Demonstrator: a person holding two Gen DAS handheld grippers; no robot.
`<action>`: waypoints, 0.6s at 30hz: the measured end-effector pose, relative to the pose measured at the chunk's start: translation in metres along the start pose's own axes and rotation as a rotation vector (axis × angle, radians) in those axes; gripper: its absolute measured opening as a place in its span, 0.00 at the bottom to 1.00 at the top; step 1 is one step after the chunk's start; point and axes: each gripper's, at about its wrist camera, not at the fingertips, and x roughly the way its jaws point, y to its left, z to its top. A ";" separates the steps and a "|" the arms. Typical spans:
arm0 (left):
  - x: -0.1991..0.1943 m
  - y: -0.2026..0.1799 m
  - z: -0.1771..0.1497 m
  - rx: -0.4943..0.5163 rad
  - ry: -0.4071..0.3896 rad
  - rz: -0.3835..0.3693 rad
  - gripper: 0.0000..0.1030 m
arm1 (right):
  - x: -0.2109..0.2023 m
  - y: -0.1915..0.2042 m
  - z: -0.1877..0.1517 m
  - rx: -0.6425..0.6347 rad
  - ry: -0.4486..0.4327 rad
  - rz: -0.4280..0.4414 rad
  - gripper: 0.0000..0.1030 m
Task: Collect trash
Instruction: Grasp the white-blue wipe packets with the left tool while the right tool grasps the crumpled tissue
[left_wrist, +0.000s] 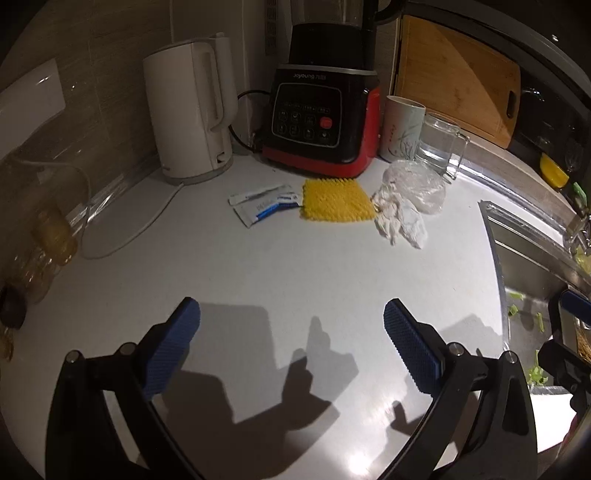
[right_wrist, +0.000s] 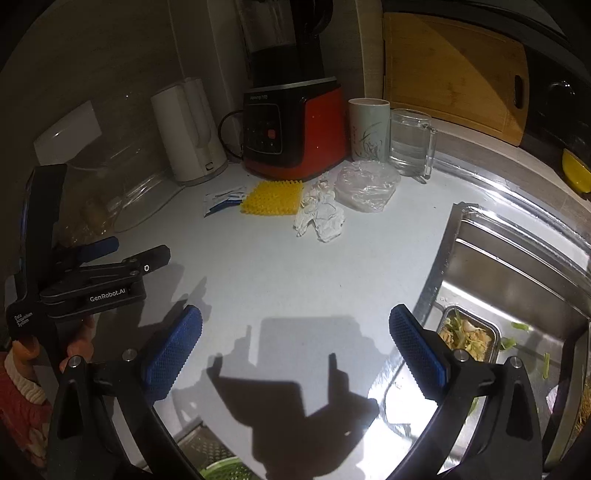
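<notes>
We held both grippers above the bare front of the desk (left_wrist: 258, 266), well short of the trash. The left gripper (left_wrist: 291, 345) had its fingers spread wide with nothing between them, and the right gripper (right_wrist: 295, 349) was the same, wide and empty; we judged that suited an approach not yet begun.

The trash lay in a row at twelve o'clock, just in front of the blender (left_wrist: 325, 122). The crumpled tissue (left_wrist: 400, 218) sat at about one o'clock in the left wrist view, its long axis running from the far left toward the near right, touching the crinkled plastic wrap (left_wrist: 415, 184) behind it. The torn sachets (left_wrist: 264, 205) lay flat at eleven o'clock, long axes running left to right with a slight tilt. Between them sat a yellow bristled mat (left_wrist: 336, 201) (probably not trash, though we could not be sure).

The sink (right_wrist: 517, 280) lay at three o'clock, with a tray of food scraps (right_wrist: 467, 338) in it. The tissue looked the easiest first pick, being loose and nearest the front
</notes>
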 end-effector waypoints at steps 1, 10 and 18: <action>0.011 0.003 0.006 0.016 -0.010 0.005 0.93 | 0.012 0.000 0.007 -0.003 0.005 -0.014 0.98; 0.120 0.039 0.057 0.104 0.001 -0.037 0.92 | 0.112 -0.017 0.055 0.013 0.060 -0.089 0.98; 0.177 0.049 0.083 0.167 0.057 -0.102 0.87 | 0.170 -0.035 0.080 0.022 0.097 -0.088 0.97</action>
